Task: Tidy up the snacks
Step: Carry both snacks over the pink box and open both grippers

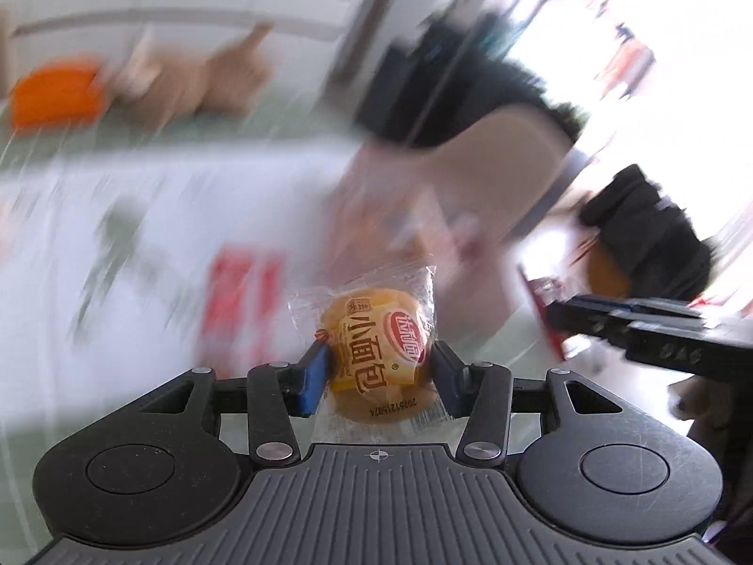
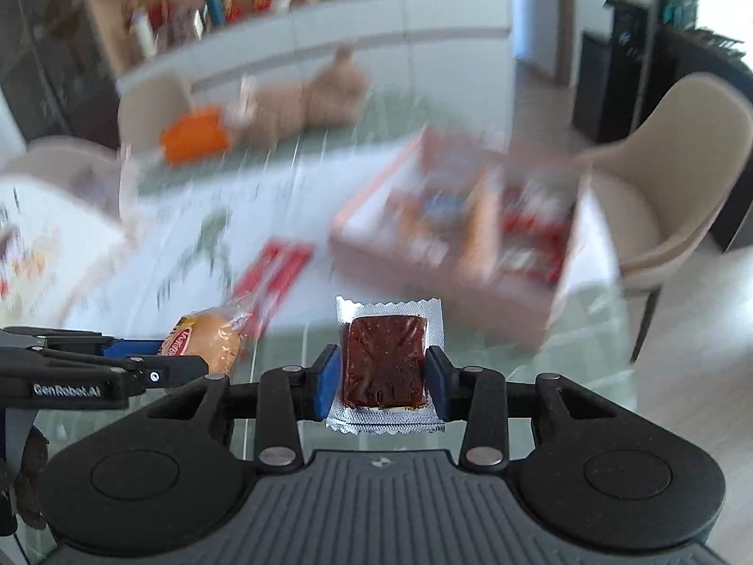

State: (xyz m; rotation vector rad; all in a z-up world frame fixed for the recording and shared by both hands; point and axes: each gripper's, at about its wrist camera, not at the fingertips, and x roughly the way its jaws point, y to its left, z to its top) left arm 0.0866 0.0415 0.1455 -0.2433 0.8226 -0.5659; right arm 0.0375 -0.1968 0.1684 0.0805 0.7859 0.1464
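My left gripper [image 1: 379,362] is shut on a small wrapped bread bun [image 1: 376,343] with a yellow and red label, and its blue pads press both sides. The same bun [image 2: 209,339] shows at the left of the right wrist view, in the left gripper [image 2: 155,362]. My right gripper [image 2: 382,369] is shut on a dark red-brown snack in a clear and silver packet [image 2: 383,362], held upright. The right gripper [image 1: 612,325] enters the left wrist view from the right. Both are lifted above the glass table [image 2: 541,367].
A pink tray [image 2: 452,221] with several packets sits ahead on a white patterned cloth [image 2: 197,216]. A red packet [image 2: 277,263] lies on the cloth. An orange box [image 2: 195,136] and a plush toy [image 2: 306,99] lie at the far side. A beige chair [image 2: 673,188] stands right.
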